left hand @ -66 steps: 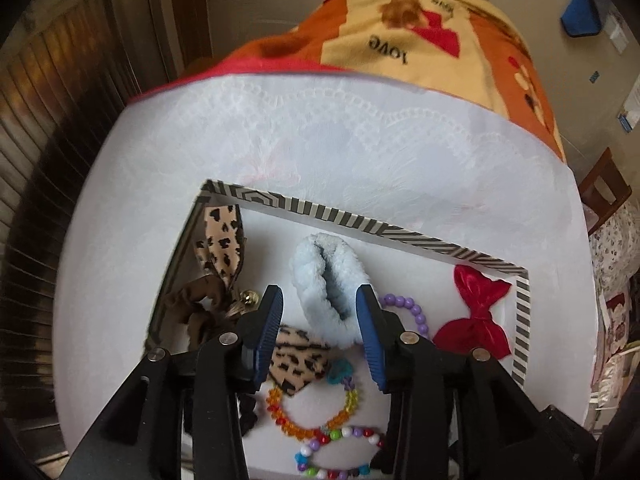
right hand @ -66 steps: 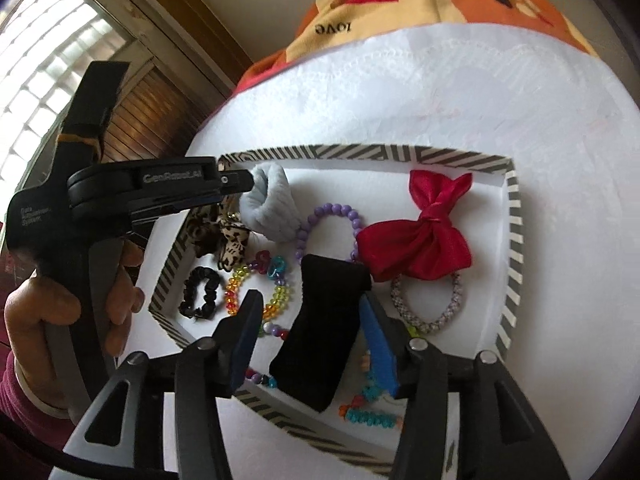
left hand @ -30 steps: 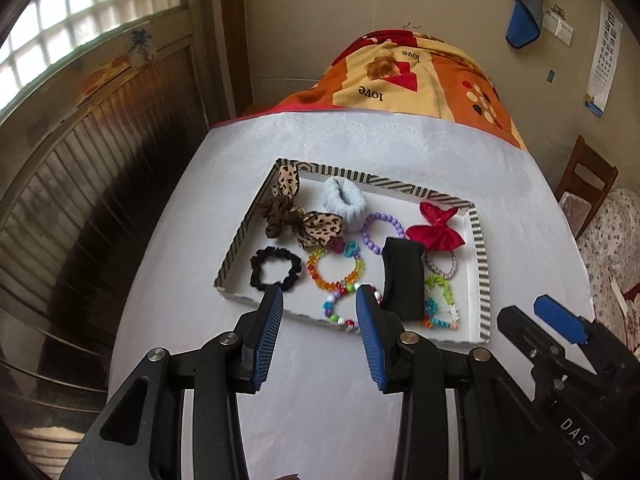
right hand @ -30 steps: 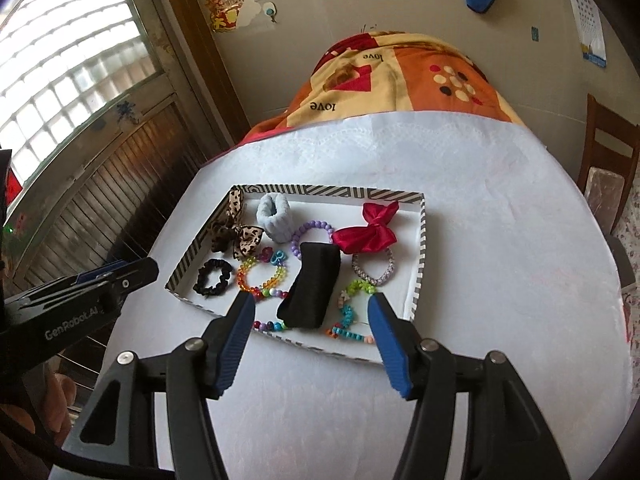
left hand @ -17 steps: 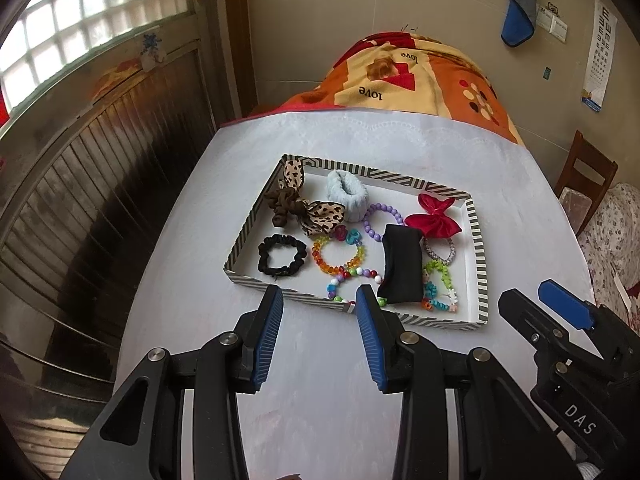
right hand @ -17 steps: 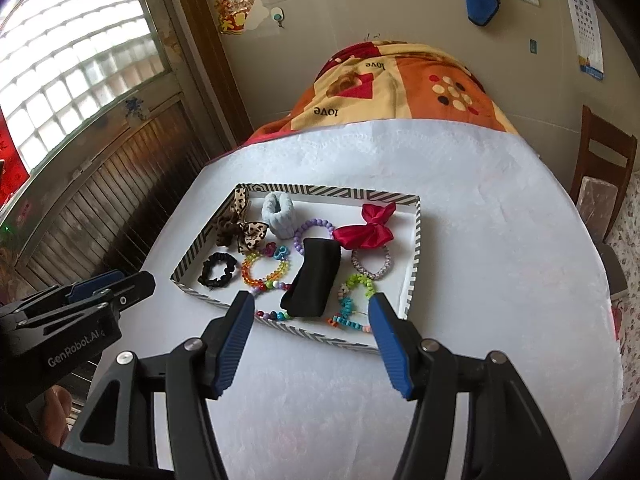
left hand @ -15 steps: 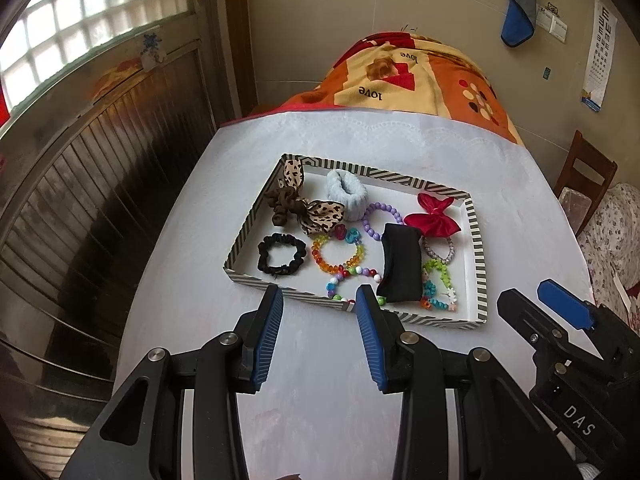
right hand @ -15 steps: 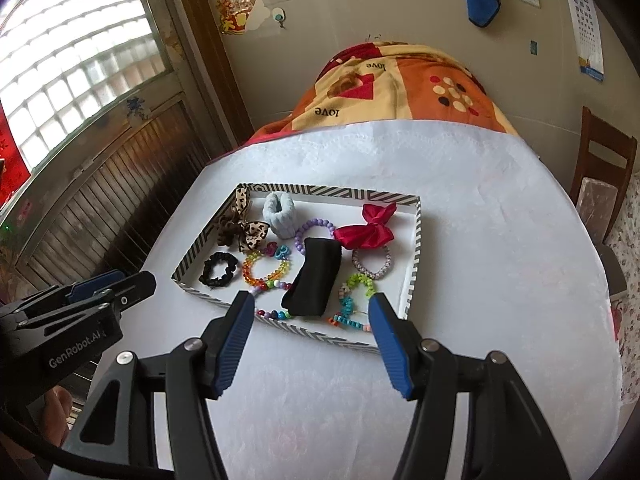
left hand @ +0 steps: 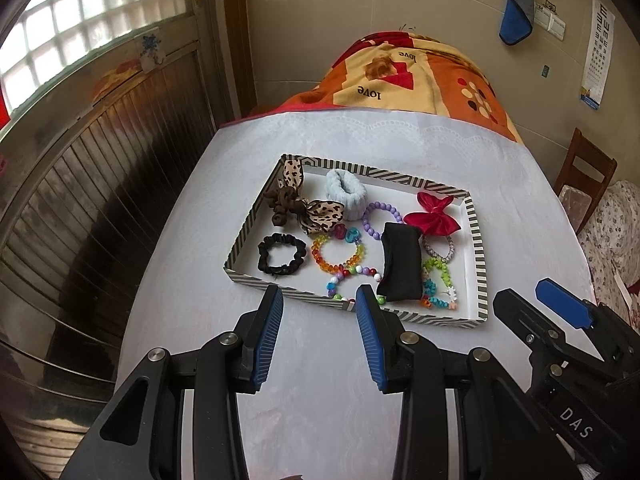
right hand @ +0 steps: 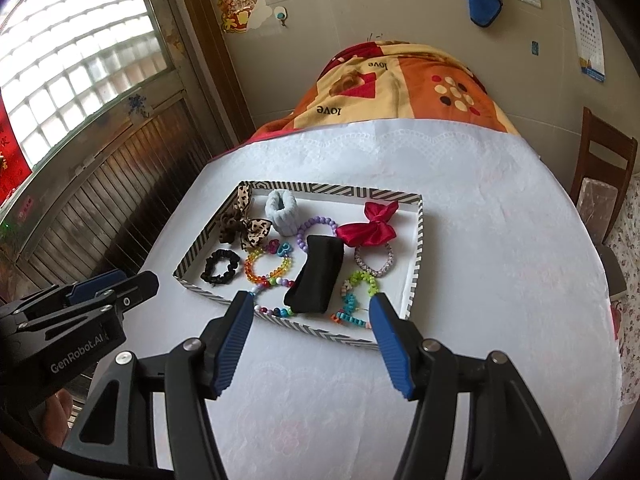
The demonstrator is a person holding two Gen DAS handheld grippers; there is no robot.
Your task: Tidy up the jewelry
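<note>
Both tongs, left tongs (left hand: 319, 326) and right tongs (right hand: 312, 334), spread, empty; striped tray (left hand: 480, 240) ahead, path clear.

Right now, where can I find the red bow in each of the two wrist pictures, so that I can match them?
Left wrist view: the red bow lies right of centre, near the far right corner of the striped tray.
Right wrist view: the red bow lies just right of centre, near the tray's far right.
Shared landmark: the black band, just nearer than the bow.
</note>
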